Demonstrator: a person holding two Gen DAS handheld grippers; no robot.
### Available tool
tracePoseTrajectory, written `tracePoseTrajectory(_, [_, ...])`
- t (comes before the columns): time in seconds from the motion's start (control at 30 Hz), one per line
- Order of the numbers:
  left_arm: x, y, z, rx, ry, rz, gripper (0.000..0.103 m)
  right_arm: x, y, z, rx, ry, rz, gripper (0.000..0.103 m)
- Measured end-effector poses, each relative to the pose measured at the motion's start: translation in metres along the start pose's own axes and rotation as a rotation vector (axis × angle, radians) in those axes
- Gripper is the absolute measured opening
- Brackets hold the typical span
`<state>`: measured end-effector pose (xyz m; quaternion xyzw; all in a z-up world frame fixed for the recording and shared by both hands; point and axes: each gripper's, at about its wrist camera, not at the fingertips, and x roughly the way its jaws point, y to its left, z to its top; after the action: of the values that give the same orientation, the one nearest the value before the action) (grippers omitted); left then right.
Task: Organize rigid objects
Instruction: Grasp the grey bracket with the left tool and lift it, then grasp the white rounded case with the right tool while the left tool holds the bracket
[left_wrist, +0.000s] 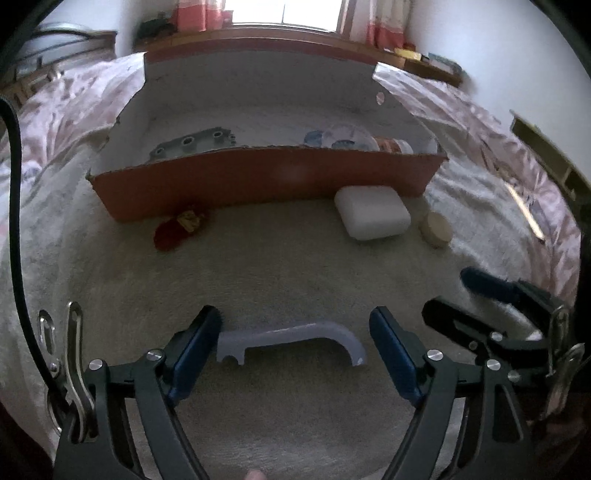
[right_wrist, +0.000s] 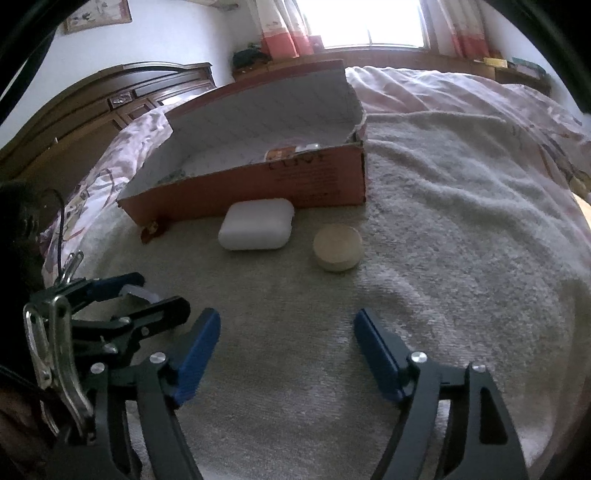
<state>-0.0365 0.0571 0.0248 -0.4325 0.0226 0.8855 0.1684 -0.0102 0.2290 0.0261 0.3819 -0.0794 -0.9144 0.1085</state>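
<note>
My left gripper (left_wrist: 295, 326) hangs low over a beige towel (left_wrist: 280, 266), jaws wide apart. A pale grey curved bracket (left_wrist: 295, 338) lies on the towel between its blue pads, and neither pad visibly presses on it. In the right wrist view the same bracket (right_wrist: 138, 293) peeks out between the left gripper's fingers. My right gripper (right_wrist: 286, 332) stands open over bare towel, nothing between its pads. Ahead lie a white rounded case (right_wrist: 256, 229), a round beige tin (right_wrist: 338, 253) and a small red object (right_wrist: 151, 230), all in front of an open orange cardboard box (right_wrist: 314, 181).
Inside the box (left_wrist: 258, 181) are a grey part with holes (left_wrist: 192, 142) and round lidded containers (left_wrist: 343, 138). The towel covers a bed with a pink floral quilt (right_wrist: 461, 92). A dark wooden headboard (right_wrist: 110, 99) stands to the left, a window ledge behind.
</note>
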Motion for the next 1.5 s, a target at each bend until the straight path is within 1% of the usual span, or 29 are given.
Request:
tracePoseTrajectory(0.03, [0.000, -0.003, -0.002, 0.027, 0.006, 0.019, 0.083, 0.000, 0.000, 0.000, -0.001, -0.001, 0.001, 0.081])
tracePoseTrajectory(0.1, [-0.001, -0.006, -0.004, 0.048, 0.011, 0.036, 0.082, 0.000, 0.000, 0.000, 0.000, -0.003, 0.004, 0.081])
tracePoseTrajectory(0.27, [-0.001, -0.006, -0.007, 0.057, 0.006, 0.049, 0.081, 0.000, -0.001, -0.001, 0.008, -0.010, 0.015, 0.083])
tracePoseTrajectory(0.3, [-0.001, -0.007, -0.007, 0.059, 0.003, 0.051, 0.080, 0.000, -0.001, -0.002, 0.007, -0.011, 0.015, 0.083])
tracePoseTrajectory(0.33, [-0.001, -0.007, -0.008, 0.062, -0.003, 0.056, 0.077, 0.000, -0.001, -0.002, 0.006, -0.012, 0.015, 0.083])
tracePoseTrajectory(0.37, [-0.002, -0.008, -0.008, 0.065, -0.007, 0.058, 0.077, 0.000, -0.001, -0.002, 0.004, -0.013, 0.014, 0.083])
tracePoseTrajectory(0.57, [-0.007, 0.001, -0.008, 0.030, -0.022, 0.050, 0.077, 0.001, 0.000, -0.002, 0.000, -0.019, 0.014, 0.084])
tracePoseTrajectory(0.73, [-0.012, 0.024, -0.005, -0.034, -0.055, 0.118, 0.077, 0.001, 0.003, -0.001, -0.002, -0.017, -0.008, 0.084])
tracePoseTrajectory(0.8, [-0.011, 0.033, -0.006, -0.062, -0.055, 0.129, 0.077, 0.002, 0.005, 0.001, 0.002, -0.010, -0.023, 0.085])
tracePoseTrajectory(0.9, [-0.009, 0.044, -0.009, -0.102, -0.049, 0.134, 0.077, 0.005, 0.011, 0.009, -0.009, -0.008, -0.020, 0.085])
tracePoseTrajectory(1.1, [-0.008, 0.041, -0.013, -0.077, -0.073, 0.158, 0.077, 0.017, 0.023, 0.031, -0.026, -0.013, -0.012, 0.085])
tracePoseTrajectory(1.23, [-0.008, 0.043, -0.013, -0.082, -0.079, 0.149, 0.077, 0.029, 0.027, 0.044, -0.017, -0.008, -0.018, 0.085])
tracePoseTrajectory(1.37, [-0.008, 0.043, -0.014, -0.077, -0.082, 0.153, 0.077, 0.041, 0.033, 0.053, -0.031, -0.001, -0.050, 0.085])
tracePoseTrajectory(1.5, [-0.007, 0.042, -0.014, -0.076, -0.083, 0.153, 0.077, 0.050, 0.034, 0.054, -0.046, 0.011, -0.077, 0.085])
